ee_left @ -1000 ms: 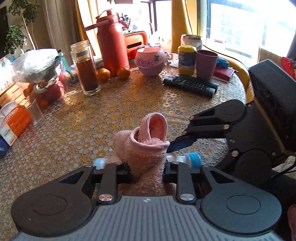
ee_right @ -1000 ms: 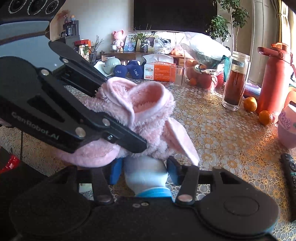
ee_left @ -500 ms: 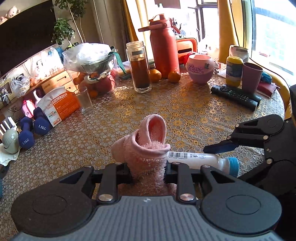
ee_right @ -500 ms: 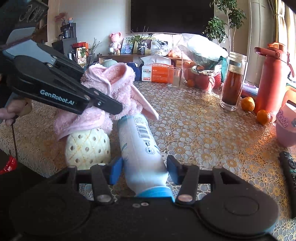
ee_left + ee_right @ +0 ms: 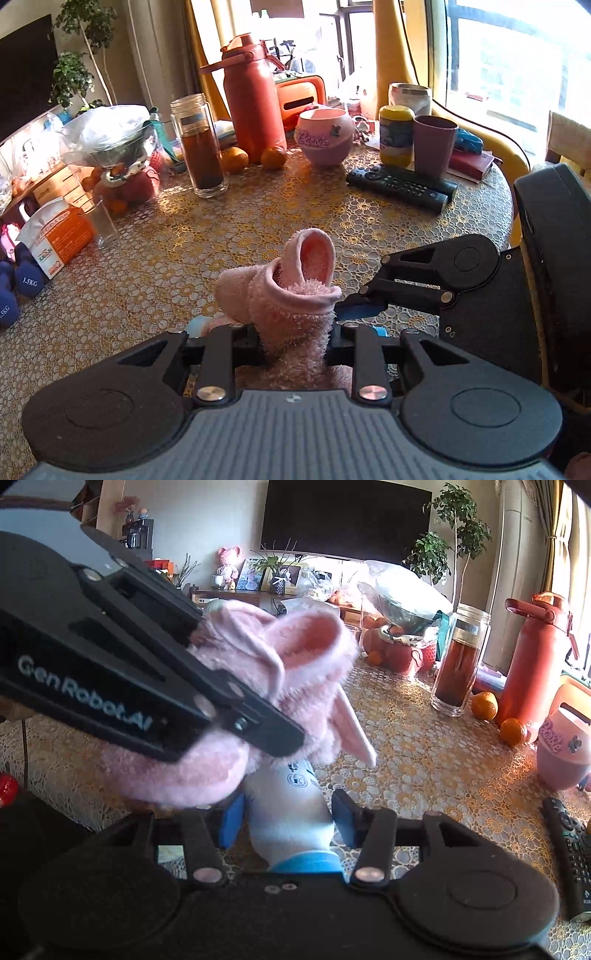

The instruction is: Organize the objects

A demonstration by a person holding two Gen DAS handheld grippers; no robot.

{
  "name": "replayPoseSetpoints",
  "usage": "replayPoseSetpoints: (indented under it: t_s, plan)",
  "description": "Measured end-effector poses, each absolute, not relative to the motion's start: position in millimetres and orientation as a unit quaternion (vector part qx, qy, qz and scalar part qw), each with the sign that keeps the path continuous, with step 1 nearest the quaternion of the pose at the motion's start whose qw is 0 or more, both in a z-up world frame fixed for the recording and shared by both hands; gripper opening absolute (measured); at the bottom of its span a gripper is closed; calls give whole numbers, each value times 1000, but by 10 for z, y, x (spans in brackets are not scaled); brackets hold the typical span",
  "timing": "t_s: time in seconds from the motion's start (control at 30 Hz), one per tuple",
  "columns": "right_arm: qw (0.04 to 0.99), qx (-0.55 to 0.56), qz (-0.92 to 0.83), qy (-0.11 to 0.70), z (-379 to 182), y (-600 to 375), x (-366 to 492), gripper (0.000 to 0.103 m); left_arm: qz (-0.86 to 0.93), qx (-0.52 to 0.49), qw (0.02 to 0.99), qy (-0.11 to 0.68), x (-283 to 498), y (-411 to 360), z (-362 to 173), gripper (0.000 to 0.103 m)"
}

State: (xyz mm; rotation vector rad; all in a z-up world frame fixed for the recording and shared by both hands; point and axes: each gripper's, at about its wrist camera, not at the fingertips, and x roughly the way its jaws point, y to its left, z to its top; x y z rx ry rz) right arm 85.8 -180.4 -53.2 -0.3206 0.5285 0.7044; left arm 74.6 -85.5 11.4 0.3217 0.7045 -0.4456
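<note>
My left gripper (image 5: 295,332) is shut on a fluffy pink slipper (image 5: 291,295), whose open mouth faces up and away. In the right wrist view the left gripper (image 5: 288,738) reaches in from the left, and the slipper (image 5: 310,657) hangs over the far end of a white bottle (image 5: 288,805) with a blue cap. My right gripper (image 5: 286,816) has that bottle between its blue pads; its jaws are closing and the pads touch the bottle's sides. In the left wrist view the right gripper's fingertip (image 5: 354,310) sits right beside the slipper, which hides most of the bottle.
On the lace-covered round table stand a tall glass jar (image 5: 201,147), a red flask (image 5: 253,99), two oranges, a pink pot (image 5: 325,138), a purple cup (image 5: 434,146), two remotes (image 5: 399,182), a tumbler (image 5: 99,221) and an orange box (image 5: 55,232).
Half a second ago the slipper was held off to the left, baring the bottle and a cream ribbed object. Now the left gripper has brought it back over the bottle's far end.
</note>
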Motion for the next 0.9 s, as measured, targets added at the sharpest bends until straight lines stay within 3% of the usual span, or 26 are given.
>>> replayPoseSetpoints:
  t_s: [0.5,0.77,0.9]
  plan:
    - [881,-52,349,317,-587,-2046,1007,57,-135,104,911,377,926,-229,-53,27]
    - [868,67,350,346,-614,-2306,1170,55,-115,77,916,376,872,2,2,27]
    - [869,71,352,342,-605,-2307,1175,51,-133,80,921,358,785,-73,163,27]
